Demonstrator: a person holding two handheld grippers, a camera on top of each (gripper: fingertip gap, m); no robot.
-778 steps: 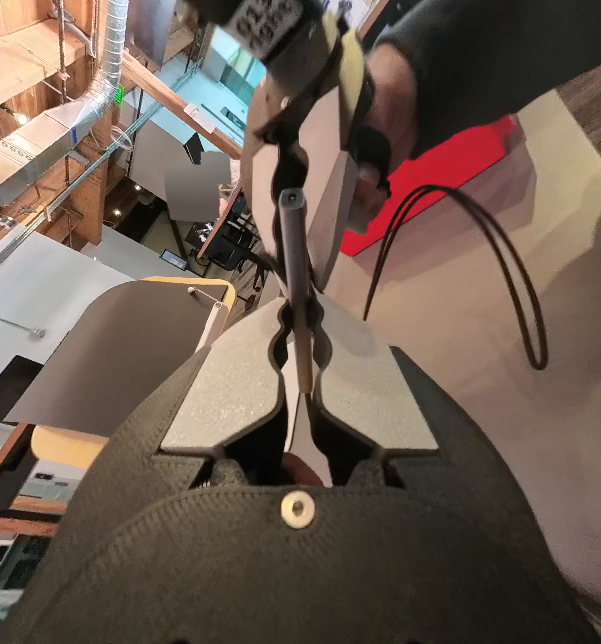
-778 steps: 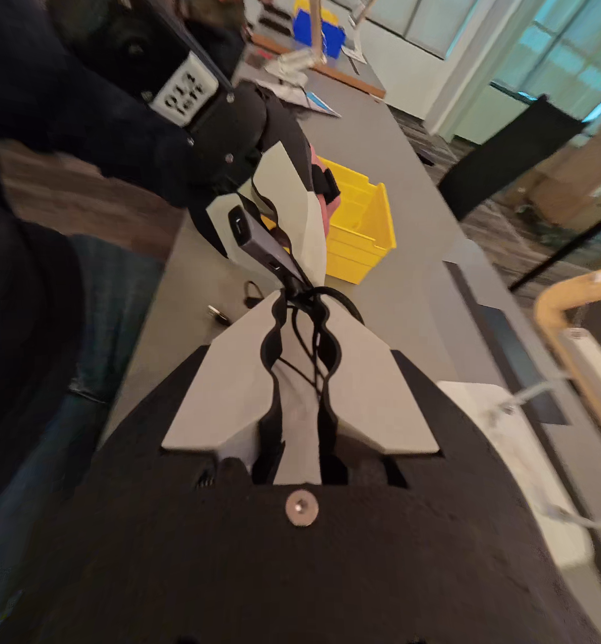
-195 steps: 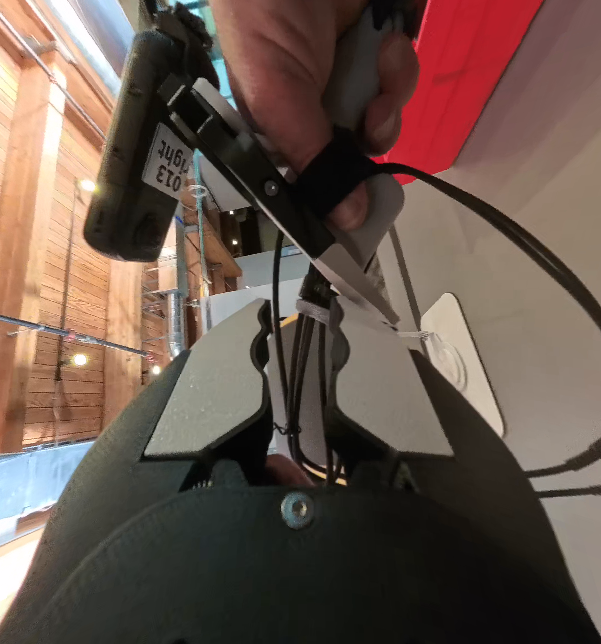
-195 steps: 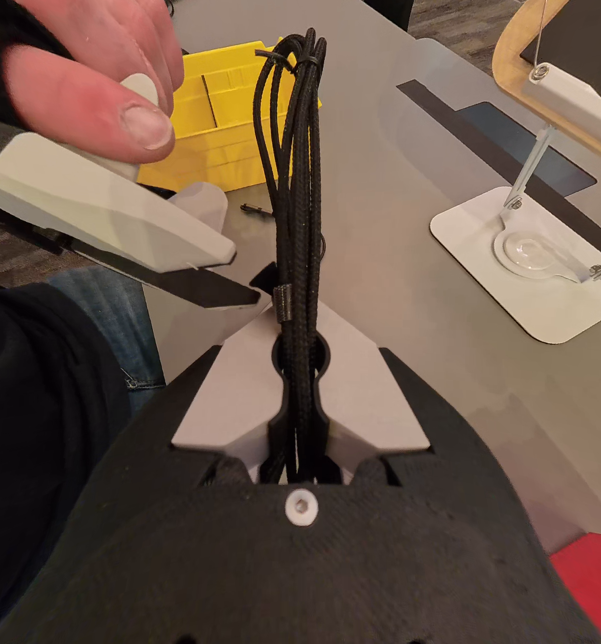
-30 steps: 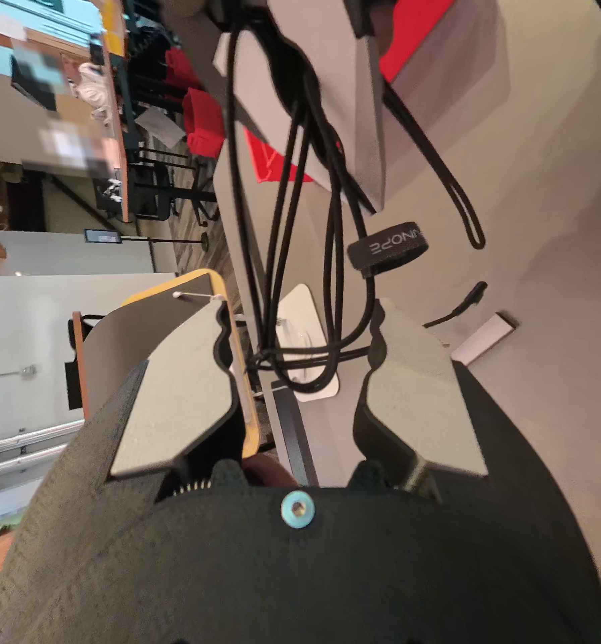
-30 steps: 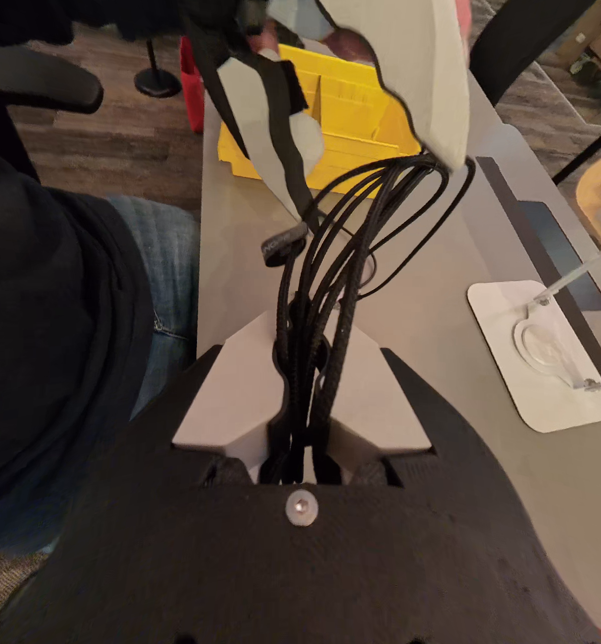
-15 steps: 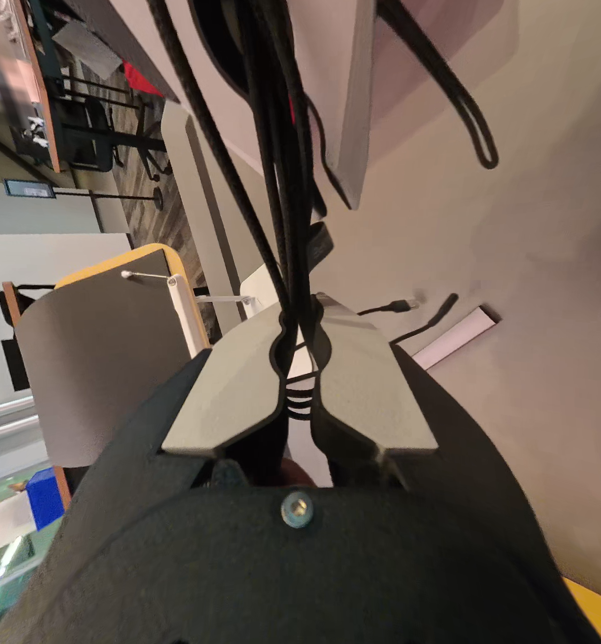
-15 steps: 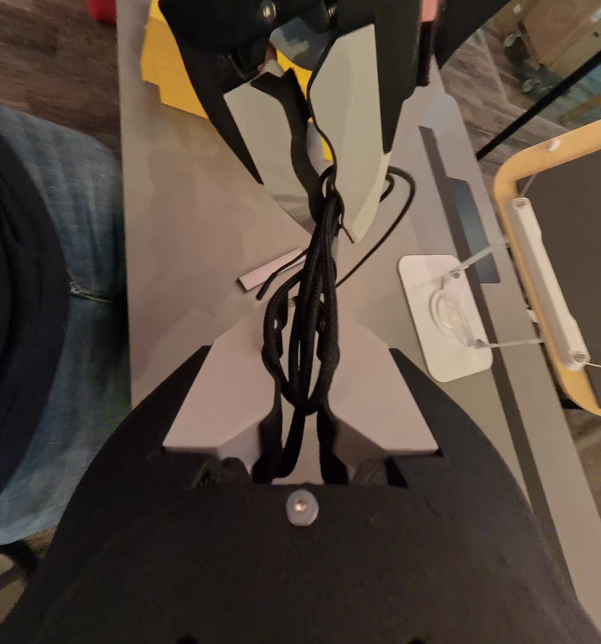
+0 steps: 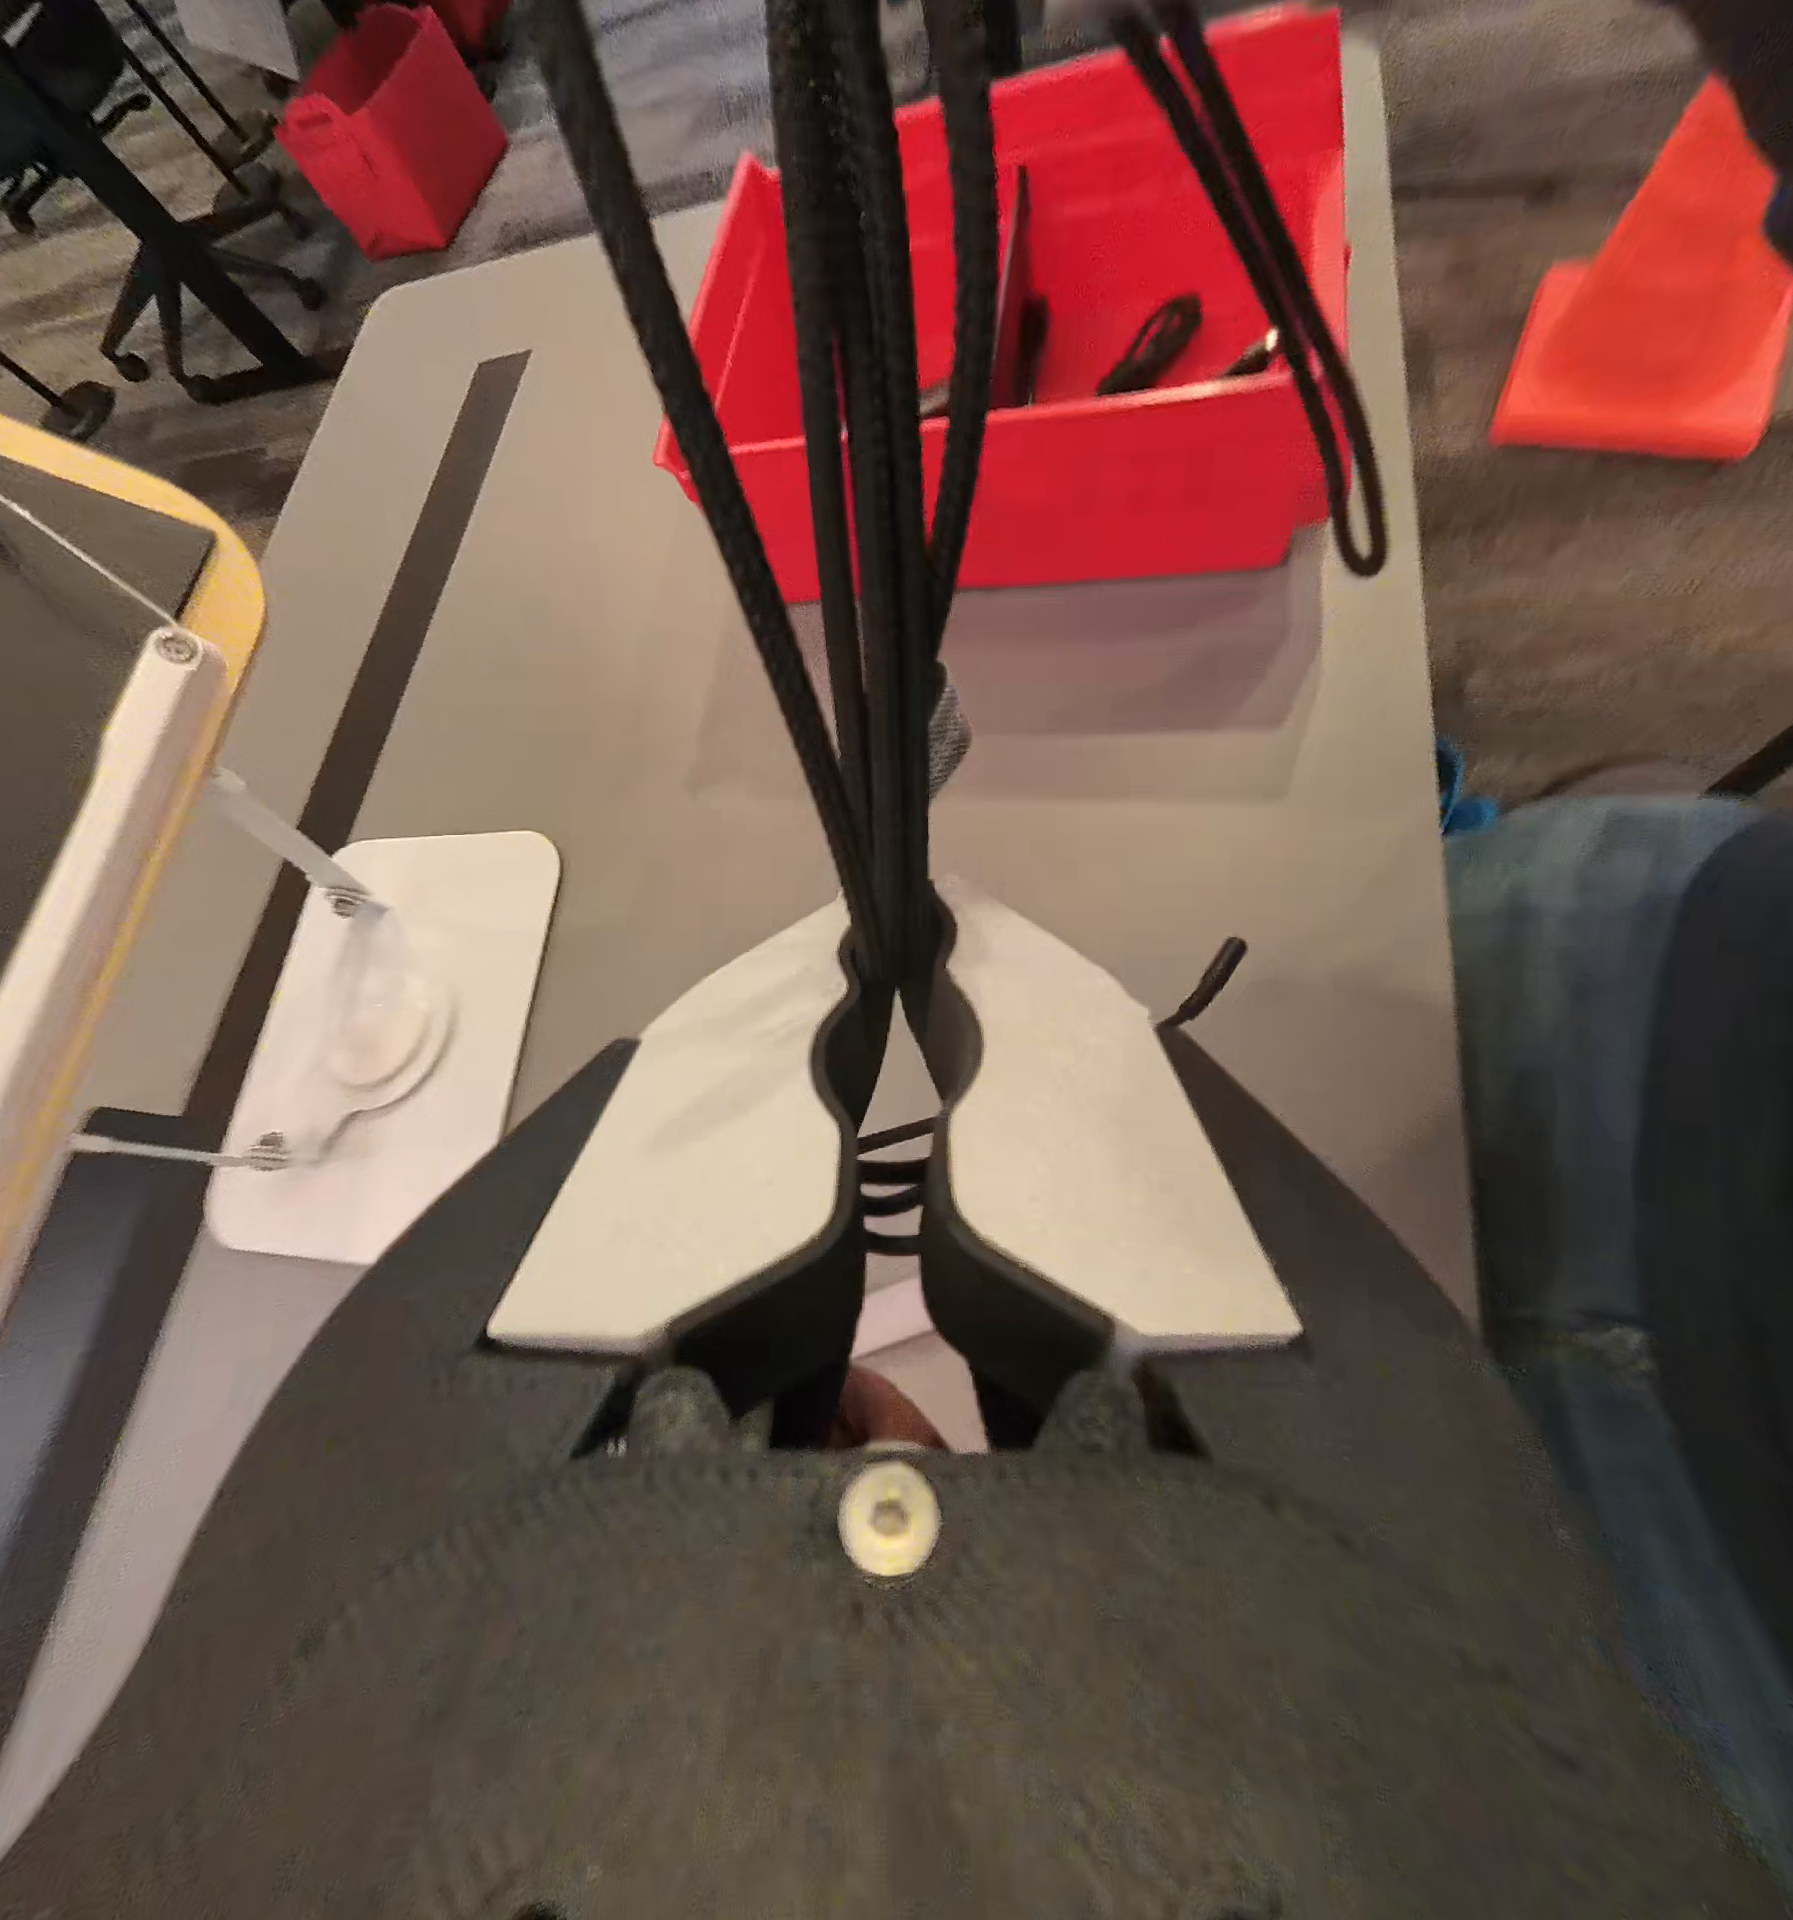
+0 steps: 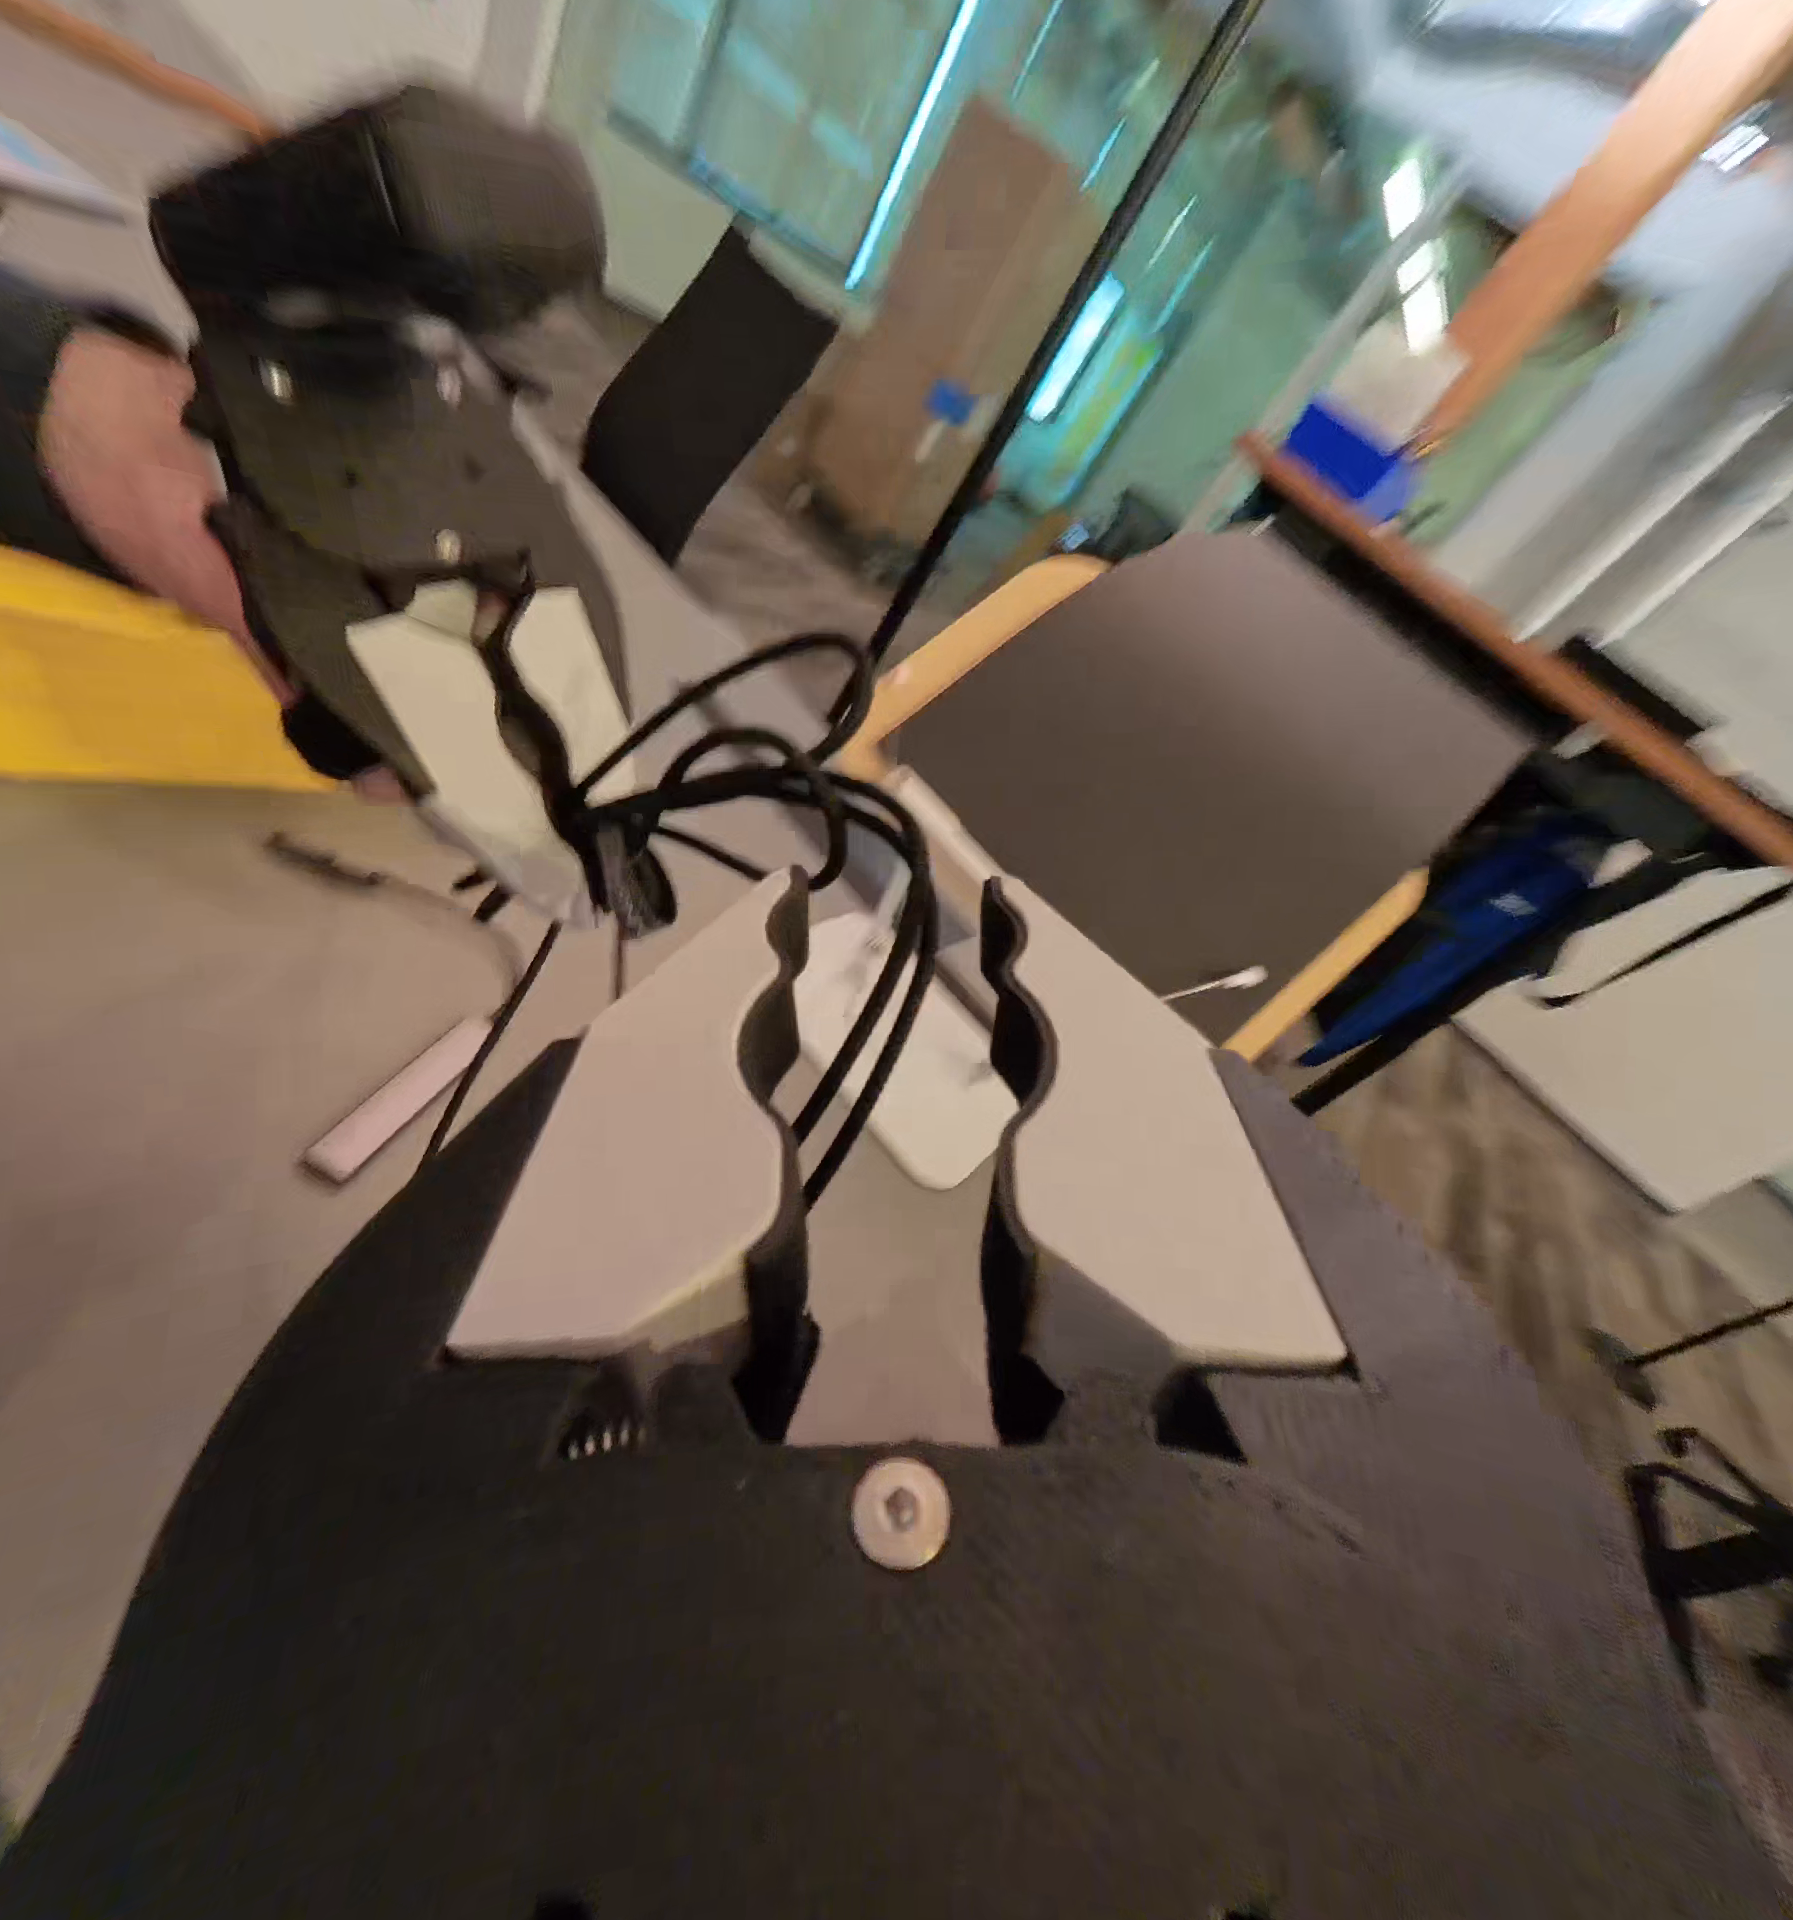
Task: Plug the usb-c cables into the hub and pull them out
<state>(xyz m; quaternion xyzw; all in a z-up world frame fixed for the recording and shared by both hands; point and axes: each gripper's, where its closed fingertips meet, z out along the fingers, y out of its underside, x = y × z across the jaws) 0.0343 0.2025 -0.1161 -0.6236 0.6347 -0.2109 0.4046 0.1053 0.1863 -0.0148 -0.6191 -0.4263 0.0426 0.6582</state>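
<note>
1. Left gripper [image 9: 892, 940]: fingers clenched on the bundle of black cables [image 9: 876, 582], above the grey table [image 9: 601, 644].
2. Right gripper [image 10: 887, 899]: fingers released, cable strands running loosely between them.
3. Red bin [image 9: 1131, 468]: far end of the table.
4. Hub [image 10: 393, 1107]: flat on the table, left of the right gripper.

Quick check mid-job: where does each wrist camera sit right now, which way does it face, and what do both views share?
Left wrist view: on the left gripper, looking down at the grey table and red bin; jeans-clad leg at right.
Right wrist view: on the right gripper, looking across the room; left gripper and hand visible.
Shared: the black cable bundle, the table, the white base plate.
</note>
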